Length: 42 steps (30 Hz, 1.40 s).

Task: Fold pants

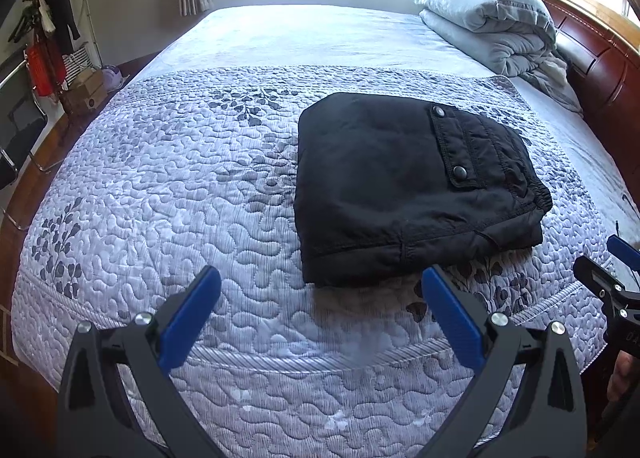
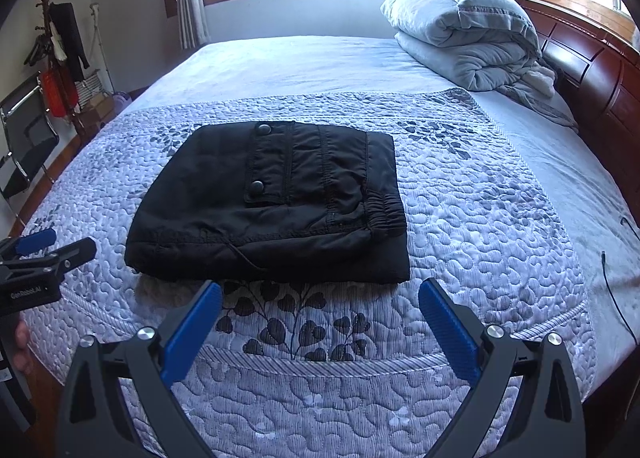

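Black pants (image 1: 408, 186) folded into a compact rectangle, lying flat on the quilted bedspread (image 1: 180, 194) near the foot-side edge of the bed. Snap-button pocket flap (image 1: 448, 146) faces up, elastic waistband (image 2: 384, 210) on the right side of the bundle.

Left tongs (image 1: 320, 286) wide apart, nothing between them, hovering above the quilt just short of the pants' near edge, offset to its left corner. Right tongs (image 2: 320, 294) also spread apart, holding nothing, just in front of the pants' near edge, not touching.

Folded grey duvet (image 2: 464, 34) stacked by the wooden headboard (image 2: 592, 70), well apart from the pants. Coat rack (image 2: 56, 54) and chair (image 2: 28, 138) at left by the wall.
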Each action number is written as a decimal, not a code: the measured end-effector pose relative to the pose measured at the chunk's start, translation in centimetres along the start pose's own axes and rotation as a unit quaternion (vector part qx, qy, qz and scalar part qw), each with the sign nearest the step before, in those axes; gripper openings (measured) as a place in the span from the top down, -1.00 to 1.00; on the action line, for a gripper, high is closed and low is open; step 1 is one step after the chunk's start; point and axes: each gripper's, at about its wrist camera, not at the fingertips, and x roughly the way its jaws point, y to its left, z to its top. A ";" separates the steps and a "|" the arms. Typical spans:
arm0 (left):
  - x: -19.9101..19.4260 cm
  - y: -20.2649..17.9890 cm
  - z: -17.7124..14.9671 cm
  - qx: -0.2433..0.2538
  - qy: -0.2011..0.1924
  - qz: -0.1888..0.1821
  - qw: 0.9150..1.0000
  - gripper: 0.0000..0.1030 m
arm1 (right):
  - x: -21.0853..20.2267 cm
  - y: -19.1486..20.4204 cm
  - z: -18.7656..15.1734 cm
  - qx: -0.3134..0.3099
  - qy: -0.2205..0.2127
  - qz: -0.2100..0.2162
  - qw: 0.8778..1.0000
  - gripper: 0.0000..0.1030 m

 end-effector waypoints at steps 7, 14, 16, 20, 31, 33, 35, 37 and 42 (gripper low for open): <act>0.1 -0.1 0.0 0.001 -0.001 0.000 1.000 -0.95 | 0.2 -0.2 -0.1 0.001 0.002 0.002 1.000 -0.93; 0.2 -0.2 0.1 0.001 -0.001 -0.005 1.000 -0.95 | 0.3 -0.2 -0.1 0.001 0.002 0.001 1.000 -0.93; 0.1 -0.3 0.1 0.003 -0.002 -0.003 1.000 -0.95 | 0.3 -0.2 -0.1 0.002 0.001 0.000 1.000 -0.93; 0.1 -0.4 0.2 0.006 -0.002 -0.005 1.000 -0.95 | 0.3 -0.2 -0.1 0.001 0.001 0.000 1.000 -0.93; 0.3 -0.6 0.4 0.008 -0.002 -0.005 1.000 -0.95 | 0.5 -0.3 0.1 0.002 0.002 -0.001 1.000 -0.93; 0.3 -0.6 0.4 0.007 -0.001 -0.007 1.000 -0.95 | 0.5 -0.3 0.1 0.002 0.002 -0.001 1.000 -0.93; 0.4 -0.6 0.5 0.008 -0.001 -0.006 1.000 -0.95 | 0.6 -0.3 0.2 0.002 0.002 0.000 1.000 -0.93; 0.5 -0.6 0.6 0.009 -0.002 -0.006 1.000 -0.95 | 0.6 -0.3 0.2 0.002 0.002 -0.001 1.000 -0.93; 0.5 -0.7 0.7 0.012 -0.003 -0.008 1.000 -0.95 | 0.8 -0.4 0.2 0.004 0.004 -0.001 1.000 -0.93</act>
